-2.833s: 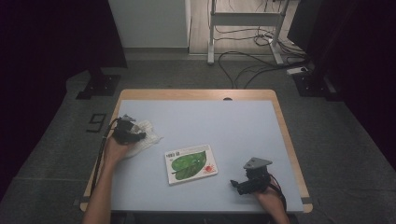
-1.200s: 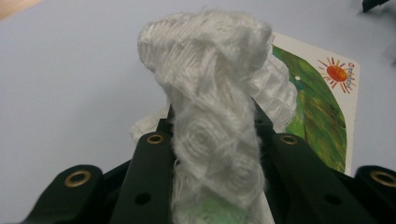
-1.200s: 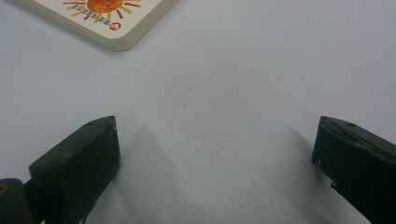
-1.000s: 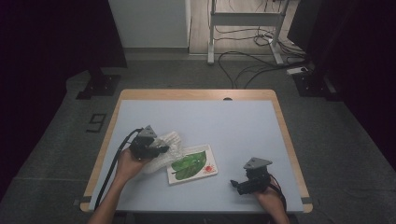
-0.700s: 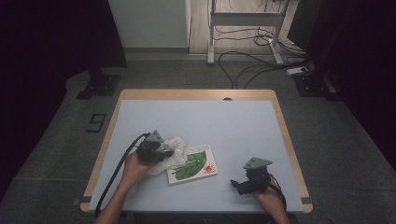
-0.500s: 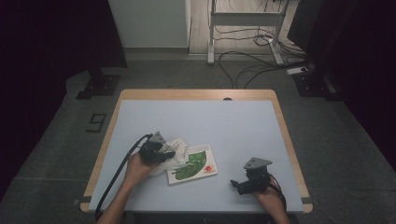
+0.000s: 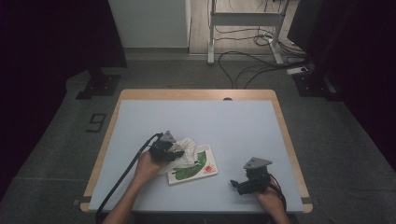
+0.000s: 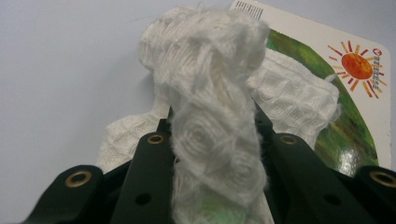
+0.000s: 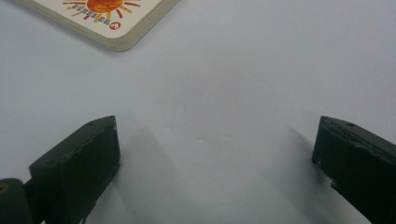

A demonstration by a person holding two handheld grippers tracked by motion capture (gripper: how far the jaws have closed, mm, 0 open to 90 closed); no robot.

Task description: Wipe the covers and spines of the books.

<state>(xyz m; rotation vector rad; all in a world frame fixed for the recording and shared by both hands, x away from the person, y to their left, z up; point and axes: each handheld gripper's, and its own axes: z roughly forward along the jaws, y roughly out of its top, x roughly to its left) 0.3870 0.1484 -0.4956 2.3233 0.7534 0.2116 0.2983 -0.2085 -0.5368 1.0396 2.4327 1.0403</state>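
A white waffle-weave cloth (image 7: 186, 154) (image 8: 219, 116) is bunched up and pinched between the jaws of my left gripper (image 7: 173, 152) (image 8: 212, 135). It drapes onto the left part of a picture book (image 7: 198, 165) (image 8: 355, 88) with a green shape and an orange sun on its white cover. The book lies flat near the table's front middle. My right gripper (image 7: 235, 185) (image 9: 215, 154) rests low near the front right of the table, jaws wide open with nothing between them. A corner of the book (image 9: 112, 21) lies ahead of it to the left.
The pale blue tabletop (image 7: 224, 126) has a wooden rim (image 7: 196, 94). A black cable (image 7: 123, 175) trails from the left gripper over the front edge. Beyond the table stand a white cabinet (image 7: 149, 23), a metal stand (image 7: 243, 28) and floor cables (image 7: 261, 51).
My left gripper has carried the cloth from the table's left side rightward and nearer, onto the book's left part. The right gripper has not moved.
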